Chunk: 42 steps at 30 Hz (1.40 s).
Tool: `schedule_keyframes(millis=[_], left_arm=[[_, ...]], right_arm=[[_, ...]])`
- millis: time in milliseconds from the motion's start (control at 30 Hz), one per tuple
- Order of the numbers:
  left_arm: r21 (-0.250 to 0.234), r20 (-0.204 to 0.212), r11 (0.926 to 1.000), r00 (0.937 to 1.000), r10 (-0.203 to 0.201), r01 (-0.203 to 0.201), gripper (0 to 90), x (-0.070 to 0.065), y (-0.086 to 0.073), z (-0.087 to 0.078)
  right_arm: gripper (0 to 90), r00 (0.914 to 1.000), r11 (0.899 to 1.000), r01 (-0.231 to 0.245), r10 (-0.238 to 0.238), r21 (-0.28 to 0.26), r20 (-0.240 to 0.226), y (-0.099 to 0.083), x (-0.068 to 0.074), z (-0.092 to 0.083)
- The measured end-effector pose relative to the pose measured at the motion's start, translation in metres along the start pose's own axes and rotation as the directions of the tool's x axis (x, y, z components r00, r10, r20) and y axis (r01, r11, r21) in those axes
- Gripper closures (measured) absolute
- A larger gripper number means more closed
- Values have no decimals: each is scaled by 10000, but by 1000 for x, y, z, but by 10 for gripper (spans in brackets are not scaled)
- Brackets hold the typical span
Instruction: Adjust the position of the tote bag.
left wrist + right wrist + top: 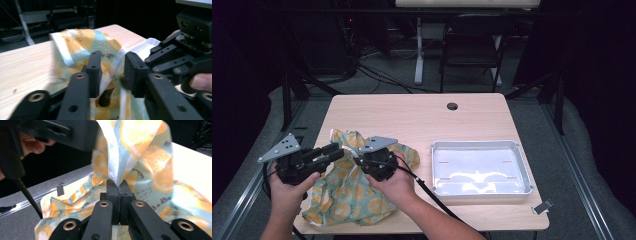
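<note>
Hands low, hand-held grippers converging over cloth.

cloth print: small dark script among the orange slices, too blurred to read in the right gripper view
cloth: a line of tiny dark marks near the white hem in the left gripper view, not legible
tray: no lettering that can be read
table: no lettering that can be read
</note>
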<state>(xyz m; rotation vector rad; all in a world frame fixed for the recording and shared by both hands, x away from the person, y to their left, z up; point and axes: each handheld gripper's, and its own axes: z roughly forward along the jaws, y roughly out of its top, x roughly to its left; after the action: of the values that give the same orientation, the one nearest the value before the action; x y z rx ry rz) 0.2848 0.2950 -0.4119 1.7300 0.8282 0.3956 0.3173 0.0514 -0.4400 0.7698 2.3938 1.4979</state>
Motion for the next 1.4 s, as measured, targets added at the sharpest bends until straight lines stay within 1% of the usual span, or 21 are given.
schedule_keyframes(millis=[167,233,300,400,500,567,600,633,700,767,800,867,933,1000,1033,1067,1100,1133,1200,1333,1400], left_arm=[[-391,-113,9992,9999,35,-40,579,5,1,-17],[-588,-188,9982,9998,-106,94,566,8,1,-22],[-522,-205,9986,9997,-99,88,565,13,0,-26],[-87,-179,9998,9997,-170,168,564,17,-3,-26],[248,-407,9996,9991,-125,135,564,19,-10,-21],[565,-737,9984,9973,-49,91,566,22,-18,-15],[746,-780,9970,9968,-166,224,586,25,-24,-13],[778,-715,9964,9970,-287,343,597,26,-28,-11],[970,-676,9940,9968,-432,497,597,30,-39,-6],[1258,-778,9910,9964,-350,446,571,31,-48,0],[1337,-845,9897,9957,-393,504,555,32,-52,2],[1367,-1039,9890,9937,-428,569,518,32,-60,9],[1479,-1255,9881,9918,-236,422,490,32,-64,13],[1636,-1394,9859,9902,-116,346,489,32,-70,18],[1585,-1487,9866,9888,-157,395,489,33,-73,19],[1632,-1508,9854,9883,-227,475,485,33,-74,20],[1663,-1591,9850,9871,-196,464,473,34,-76,22],[1599,-1591,9864,9872,-124,382,466,33,-79,24],[1658,-1590,9856,9873,-73,340,459,33,-82,27],[1723,-1826,9843,9832,-65,385,447,31,-90,35],[1938,-1996,9806,9798,112,282,447,30,-93,40]], right_arm=[[900,9997,9997,-70,76,-217,252,-1,-10,-13],[900,9994,9994,-190,198,-297,270,-1,-15,-18],[900,9990,9988,-240,255,-427,358,0,-18,-24],[900,9987,9978,-313,335,-581,386,3,-23,-31],[900,9984,9972,-412,434,-620,352,4,-27,-34],[900,9981,9965,-497,520,-666,323,5,-28,-35],[900,9981,9964,-505,528,-688,317,5,-29,-35],[900,9981,9963,-493,516,-697,322,5,-29,-35],[900,9982,9963,-489,512,-709,316,5,-29,-35],[900,9980,9960,-499,526,-744,350,5,-29,-35],[900,9979,9956,-517,546,-780,357,6,-30,-35],[900,9977,9953,-542,573,-804,372,6,-31,-36],[900,9976,9945,-569,602,-878,355,7,-31,-36],[900,9976,9946,-555,589,-880,366,7,-32,-36],[900,9976,9945,-554,589,-894,376,7,-32,-36],[900,9976,9945,-552,587,-896,377,7,-32,-36],[900,9976,9946,-544,579,-883,387,7,-32,-37],[900,9976,9944,-549,585,-898,381,7,-32,-37],[900,9974,9940,-564,602,-937,384,7,-32,-37],[900,9975,9939,-559,598,-953,381,7,-31,-37],[900,9975,9940,-567,603,-940,362,7,-31,-36]])
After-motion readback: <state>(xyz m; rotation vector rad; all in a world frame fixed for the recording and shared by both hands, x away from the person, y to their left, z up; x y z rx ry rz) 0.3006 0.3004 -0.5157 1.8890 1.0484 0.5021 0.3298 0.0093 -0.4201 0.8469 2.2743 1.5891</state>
